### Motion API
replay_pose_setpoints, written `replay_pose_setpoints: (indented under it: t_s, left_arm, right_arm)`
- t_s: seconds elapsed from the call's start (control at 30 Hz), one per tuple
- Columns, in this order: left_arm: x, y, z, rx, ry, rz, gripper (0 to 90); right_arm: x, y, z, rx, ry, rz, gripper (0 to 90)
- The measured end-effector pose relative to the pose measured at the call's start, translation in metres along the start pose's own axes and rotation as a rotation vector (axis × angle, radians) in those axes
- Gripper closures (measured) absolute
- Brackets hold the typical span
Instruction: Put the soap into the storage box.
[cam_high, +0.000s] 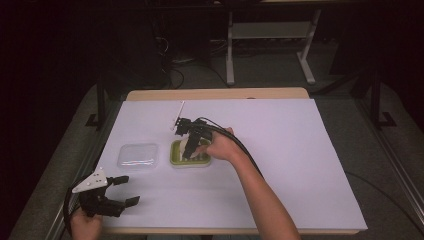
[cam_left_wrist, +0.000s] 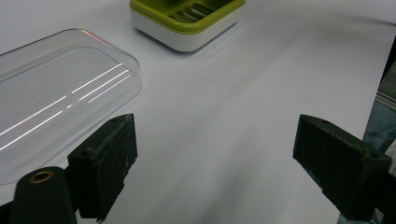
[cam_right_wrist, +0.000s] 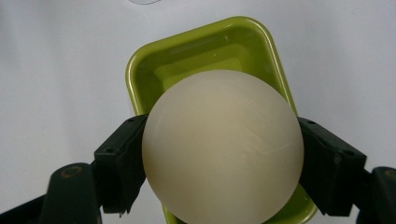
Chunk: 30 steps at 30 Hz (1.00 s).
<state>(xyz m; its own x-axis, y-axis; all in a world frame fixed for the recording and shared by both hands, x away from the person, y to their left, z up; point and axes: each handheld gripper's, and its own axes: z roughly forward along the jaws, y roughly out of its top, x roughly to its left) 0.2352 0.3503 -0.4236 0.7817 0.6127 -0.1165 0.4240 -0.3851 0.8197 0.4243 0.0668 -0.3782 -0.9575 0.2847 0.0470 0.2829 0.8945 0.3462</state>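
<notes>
While clamped by jaws, soap (cam_right_wrist: 223, 147).

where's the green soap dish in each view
High view: green soap dish sits mid-table, under the right gripper, right of the clear lid.
Left gripper view: top centre, beyond the clear lid.
Right gripper view: centre, behind the cream soap clamped in the jaws.
Shared landmark: the white table cover.
</notes>
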Motion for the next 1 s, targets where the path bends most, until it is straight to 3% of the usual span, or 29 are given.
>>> replay_pose_setpoints:
  t_s: [1.0]
  left_arm:
    - [-0.0001, -0.0001, -0.0003, -0.001, 0.0, 0.003, 12.9]
  right_arm:
    - [0.003, 0.0015, 0.008, 0.014, 0.003, -0.015, 23.5]
